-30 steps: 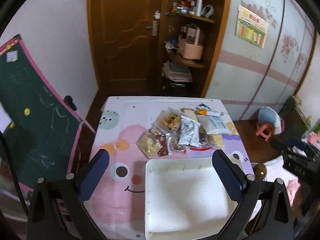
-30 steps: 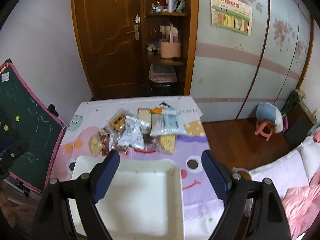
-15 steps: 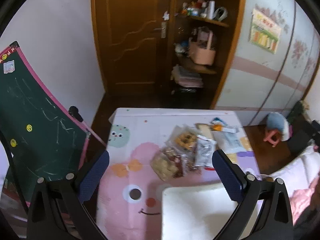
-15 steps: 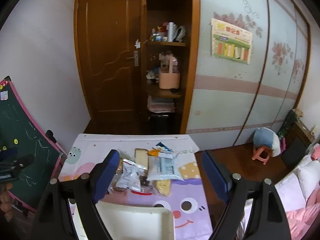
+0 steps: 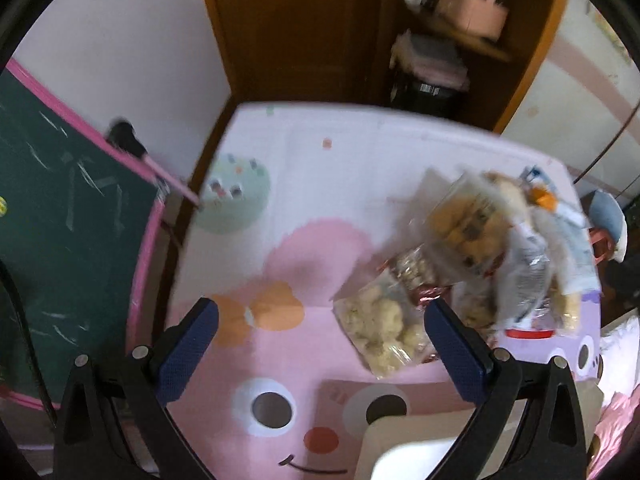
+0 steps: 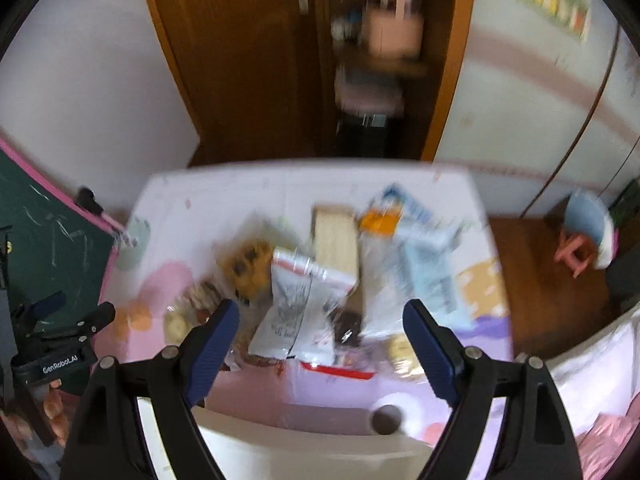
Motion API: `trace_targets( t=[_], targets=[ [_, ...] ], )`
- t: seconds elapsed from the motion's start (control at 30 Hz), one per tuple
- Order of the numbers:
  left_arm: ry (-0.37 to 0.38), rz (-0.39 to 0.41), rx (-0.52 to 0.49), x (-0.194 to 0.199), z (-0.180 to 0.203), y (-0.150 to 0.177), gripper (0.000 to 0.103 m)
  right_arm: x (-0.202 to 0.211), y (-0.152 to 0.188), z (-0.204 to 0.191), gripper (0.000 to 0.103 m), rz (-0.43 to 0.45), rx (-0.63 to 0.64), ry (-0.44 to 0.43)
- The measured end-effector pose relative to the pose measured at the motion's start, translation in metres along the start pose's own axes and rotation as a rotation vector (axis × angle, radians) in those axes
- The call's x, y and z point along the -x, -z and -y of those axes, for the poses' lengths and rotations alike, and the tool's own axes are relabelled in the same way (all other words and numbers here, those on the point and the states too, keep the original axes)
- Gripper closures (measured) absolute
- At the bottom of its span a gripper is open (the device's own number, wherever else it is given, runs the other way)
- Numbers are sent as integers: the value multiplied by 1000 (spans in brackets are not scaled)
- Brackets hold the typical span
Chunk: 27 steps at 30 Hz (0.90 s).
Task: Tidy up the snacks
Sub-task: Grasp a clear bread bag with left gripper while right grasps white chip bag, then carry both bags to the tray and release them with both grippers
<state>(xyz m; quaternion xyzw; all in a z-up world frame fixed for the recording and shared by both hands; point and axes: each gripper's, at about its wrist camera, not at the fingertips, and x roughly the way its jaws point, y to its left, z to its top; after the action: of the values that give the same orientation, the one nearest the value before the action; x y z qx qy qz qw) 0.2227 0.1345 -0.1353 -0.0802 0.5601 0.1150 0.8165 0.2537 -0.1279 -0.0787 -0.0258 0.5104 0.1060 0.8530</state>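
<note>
A pile of snack packets (image 5: 472,264) lies on the table with the pink cartoon cloth (image 5: 304,264); it also shows in the right wrist view (image 6: 320,280). A clear bag of pale puffs (image 5: 380,324) is the nearest one to my left gripper (image 5: 320,344), which is open and empty above the cloth, left of the pile. My right gripper (image 6: 320,344) is open and empty, just short of a silver-white packet (image 6: 296,308). A white tray (image 6: 304,456) sits at the near edge, below both grippers; its corner shows in the left wrist view (image 5: 404,452).
A green chalkboard with a pink frame (image 5: 60,240) leans left of the table. A wooden door and shelf unit (image 6: 304,60) stand behind it. A small pink stool (image 6: 576,252) is on the floor at right. The left gripper's body (image 6: 56,344) shows at far left.
Both grippers have tilted down and moved closer to the table and the snack pile. The tray has slid toward the bottom edge of both views. Both stay open.
</note>
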Motion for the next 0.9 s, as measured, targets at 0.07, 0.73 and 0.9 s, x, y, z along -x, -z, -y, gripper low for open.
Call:
trace_targets(
  t=[0.07,0.73,0.9],
  targets=[
    [18,-57,30,-25,0,-1,1,-35,4,0,19,-78,-40,-34],
    [213,-307,124,-115,18,19,57,-130,20,-5,51,-241,-131,-59],
    [190,-195,92,-86,28,24,72,-116,19,-2,66,-223,-137,-97]
  ],
)
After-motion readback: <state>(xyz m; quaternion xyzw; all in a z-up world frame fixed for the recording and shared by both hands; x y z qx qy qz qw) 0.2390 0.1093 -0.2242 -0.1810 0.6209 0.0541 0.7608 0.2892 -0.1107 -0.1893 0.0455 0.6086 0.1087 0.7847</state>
